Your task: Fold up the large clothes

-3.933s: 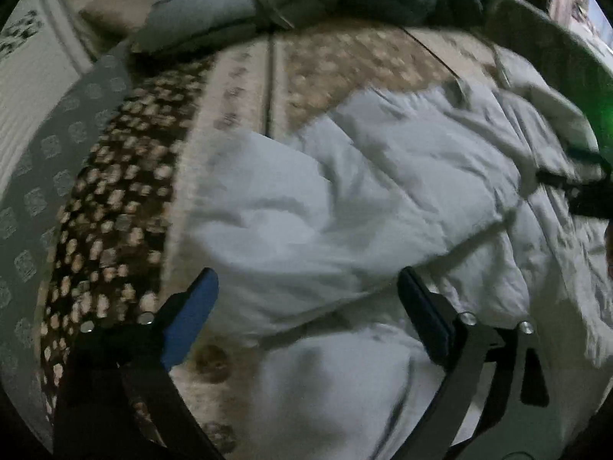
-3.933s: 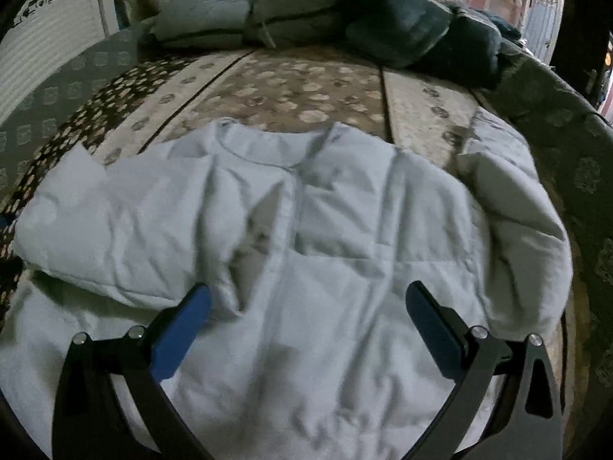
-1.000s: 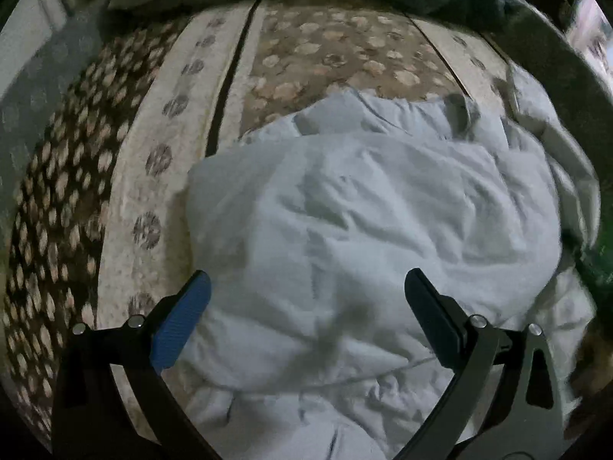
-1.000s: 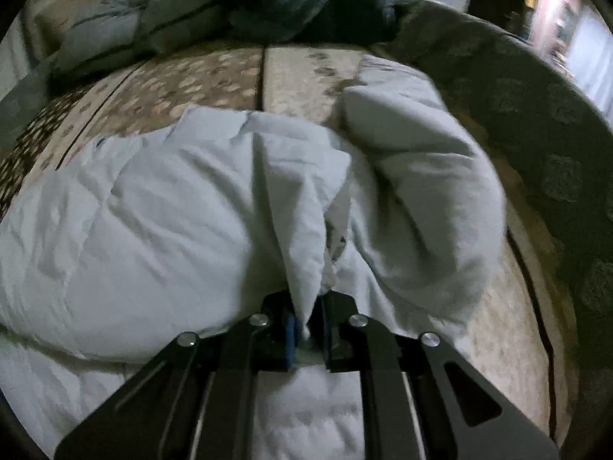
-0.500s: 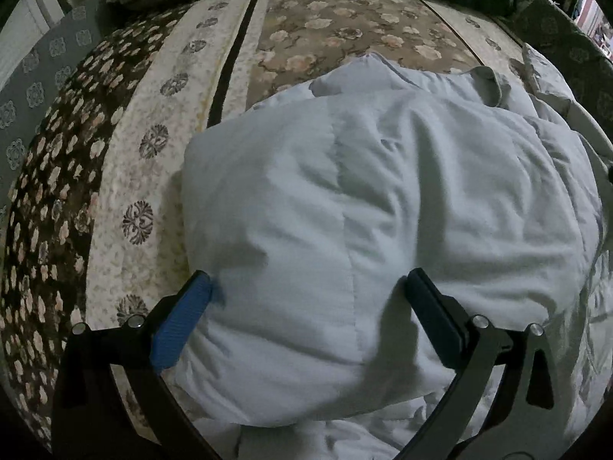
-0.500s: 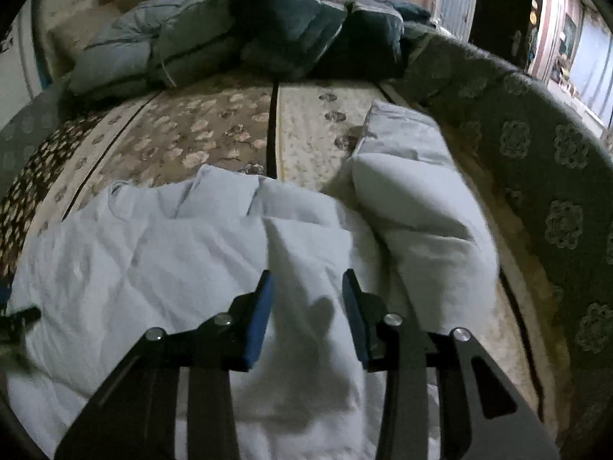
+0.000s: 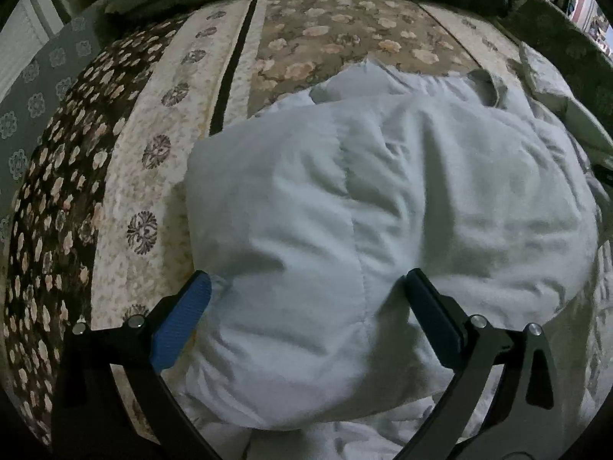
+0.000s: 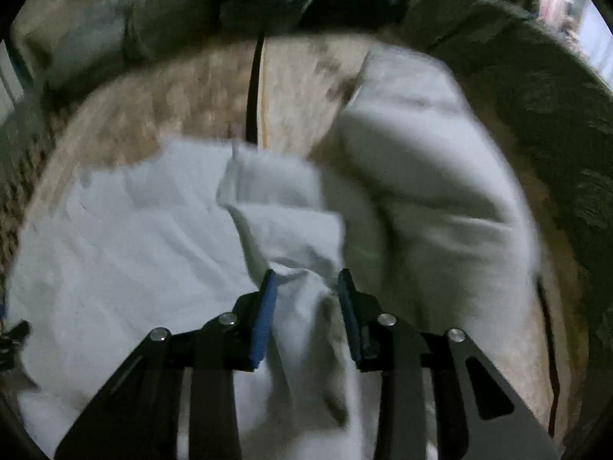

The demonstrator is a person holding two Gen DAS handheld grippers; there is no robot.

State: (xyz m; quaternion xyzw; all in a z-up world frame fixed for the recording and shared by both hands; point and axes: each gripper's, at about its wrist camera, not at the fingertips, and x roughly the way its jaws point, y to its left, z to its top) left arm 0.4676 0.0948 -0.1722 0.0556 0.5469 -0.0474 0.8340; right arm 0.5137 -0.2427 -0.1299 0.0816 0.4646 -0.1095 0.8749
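Landmark: pale blue quilted padded jacket (image 7: 383,230), lying on the floral patterned bedspread (image 7: 161,161).
Left gripper (image 7: 306,295): jaws wide, straddling the jacket's folded near-left bulge, gripping nothing; best pressed down to flatten the fold.
Right gripper (image 8: 306,287): part-open, cloth ridge between pads, apparently unclamped.
Sleeve (image 8: 429,176): unfolded, right of jacket body; likely next, grasp near cuff.
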